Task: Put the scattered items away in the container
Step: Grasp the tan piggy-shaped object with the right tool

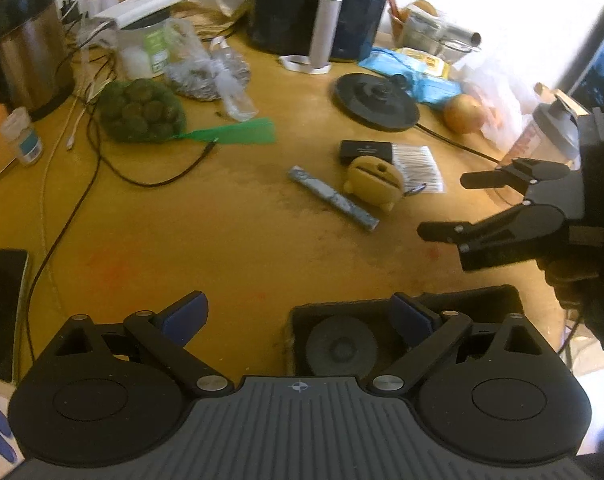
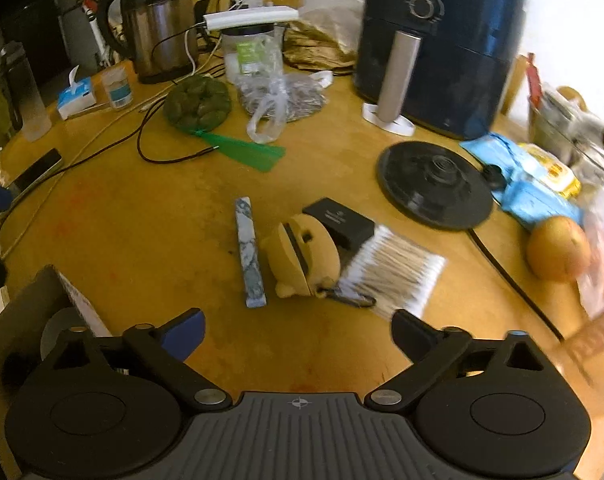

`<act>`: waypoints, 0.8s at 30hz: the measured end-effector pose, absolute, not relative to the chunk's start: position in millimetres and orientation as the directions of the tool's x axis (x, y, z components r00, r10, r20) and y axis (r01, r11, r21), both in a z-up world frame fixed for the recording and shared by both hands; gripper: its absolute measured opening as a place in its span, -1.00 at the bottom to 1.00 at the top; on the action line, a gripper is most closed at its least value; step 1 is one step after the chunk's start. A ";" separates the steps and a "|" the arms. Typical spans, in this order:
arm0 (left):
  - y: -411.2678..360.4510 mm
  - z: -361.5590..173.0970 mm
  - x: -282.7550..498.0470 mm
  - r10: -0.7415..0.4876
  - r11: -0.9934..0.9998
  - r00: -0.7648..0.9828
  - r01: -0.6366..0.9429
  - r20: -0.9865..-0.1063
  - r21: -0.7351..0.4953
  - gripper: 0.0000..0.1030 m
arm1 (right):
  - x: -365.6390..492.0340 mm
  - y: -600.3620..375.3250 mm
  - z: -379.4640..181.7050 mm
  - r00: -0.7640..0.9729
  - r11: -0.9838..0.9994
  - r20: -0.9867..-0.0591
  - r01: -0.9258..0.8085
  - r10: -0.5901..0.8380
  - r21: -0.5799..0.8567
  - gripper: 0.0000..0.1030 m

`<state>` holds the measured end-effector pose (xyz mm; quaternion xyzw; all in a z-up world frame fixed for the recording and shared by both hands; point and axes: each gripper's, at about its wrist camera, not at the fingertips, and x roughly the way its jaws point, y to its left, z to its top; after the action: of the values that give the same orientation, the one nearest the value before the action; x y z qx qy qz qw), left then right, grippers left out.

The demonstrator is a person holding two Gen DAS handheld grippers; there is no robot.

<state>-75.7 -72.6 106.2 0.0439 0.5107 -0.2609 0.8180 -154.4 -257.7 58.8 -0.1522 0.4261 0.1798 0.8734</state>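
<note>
- While the scattered items are lying in a loose cluster at the middle of the wooden table [image 2: 141, 220], the yellow pouch [image 2: 304, 258] is sitting among them, touching the pack of cotton swabs [image 2: 394, 266] on one side and lying just beside the marbled stick [image 2: 249, 252] on the other.
- A small black box [image 2: 340, 222] is resting behind the pouch, against the swabs.
- The dark container [image 1: 478, 300] is standing at the near table edge, with a round dark disc [image 1: 342, 346] lying inside it.
- The left gripper [image 1: 297, 320] is hanging over the near part of the table with its jaws standing wide apart and nothing between them; its right finger [image 1: 412, 320] is showing in front of the container.
- The right gripper [image 2: 297, 330] is pointing down toward the cluster, its jaws also spread and empty, near the pouch but not touching it.
- Farther out, a kettle base [image 2: 434, 184], an air fryer [image 2: 442, 40], a steel kettle [image 2: 157, 28], a net of green fruit [image 2: 197, 102] and an onion [image 2: 558, 248] are crowding the table.
</note>
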 end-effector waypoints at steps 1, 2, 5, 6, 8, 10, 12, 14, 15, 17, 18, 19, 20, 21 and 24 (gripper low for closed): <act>-69.0 106.2 -75.4 -0.381 0.863 0.345 0.465 -0.858 -0.196 0.90 | -150.6 -255.6 57.7 0.571 0.885 -0.800 -0.450 0.184 -0.118 0.82; -65.7 106.0 -75.1 -0.380 0.866 0.347 0.459 -0.857 -0.197 0.90 | -147.7 -253.9 56.4 0.571 0.881 -0.800 -0.456 0.182 -0.125 0.79; -56.8 104.8 -74.1 -0.380 0.872 0.346 0.444 -0.857 -0.208 0.90 | -134.7 -246.4 50.2 0.562 0.865 -0.810 -0.477 0.165 -0.154 0.54; -54.1 104.0 -73.7 -0.380 0.874 0.344 0.438 -0.858 -0.211 0.90 | -129.5 -243.5 47.1 0.557 0.859 -0.816 -0.484 0.155 -0.167 0.45; -49.3 102.7 -72.6 -0.372 0.880 0.344 0.425 -0.862 -0.210 0.90 | -121.5 -239.2 41.9 0.553 0.849 -0.822 -0.494 0.137 -0.190 0.34; -44.6 102.4 -72.7 -0.360 0.888 0.350 0.413 -0.865 -0.202 0.90 | -115.2 -234.6 37.7 0.556 0.836 -0.822 -0.504 0.122 -0.217 0.33; -40.3 102.5 -72.7 -0.349 0.895 0.360 0.400 -0.865 -0.195 0.90 | -110.3 -231.9 34.5 0.557 0.825 -0.822 -0.515 0.116 -0.233 0.32; -38.8 101.5 -72.3 -0.302 0.913 0.380 0.380 -0.874 -0.150 0.90 | -106.3 -229.0 31.5 0.556 0.814 -0.823 -0.528 0.116 -0.242 0.30; -38.7 101.1 -73.0 -0.276 0.920 0.395 0.374 -0.876 -0.122 0.90 | -104.5 -227.2 29.6 0.553 0.808 -0.825 -0.535 0.114 -0.247 0.27; -38.8 101.3 -74.8 -0.228 0.928 0.430 0.367 -0.873 -0.062 0.90 | -101.4 -223.5 26.2 0.549 0.798 -0.828 -0.547 0.113 -0.253 0.25; -39.0 101.6 -75.2 -0.214 0.930 0.442 0.366 -0.871 -0.043 0.90 | -99.8 -221.9 24.8 0.549 0.794 -0.828 -0.551 0.112 -0.257 0.24; -38.8 101.8 -75.5 -0.204 0.931 0.450 0.365 -0.869 -0.030 0.90 | -98.0 -219.9 23.0 0.548 0.790 -0.829 -0.555 0.110 -0.262 0.24; -38.0 102.0 -75.0 -0.201 0.931 0.453 0.365 -0.869 -0.026 0.90 | -96.1 -217.6 20.8 0.547 0.785 -0.830 -0.559 0.107 -0.267 0.22; -37.5 101.9 -74.3 -0.205 0.930 0.450 0.366 -0.869 -0.030 0.90 | -94.9 -216.1 19.1 0.548 0.781 -0.830 -0.562 0.104 -0.273 0.22; -35.7 101.5 -72.1 -0.230 0.929 0.433 0.366 -0.871 -0.063 0.90 | -88.8 -209.4 11.6 0.553 0.770 -0.830 -0.563 0.080 -0.301 0.17</act>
<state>-72.1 -35.7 101.5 0.0677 0.5021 -0.1765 0.8439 -88.8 -209.4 11.6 -0.2794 0.4321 0.1923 0.8356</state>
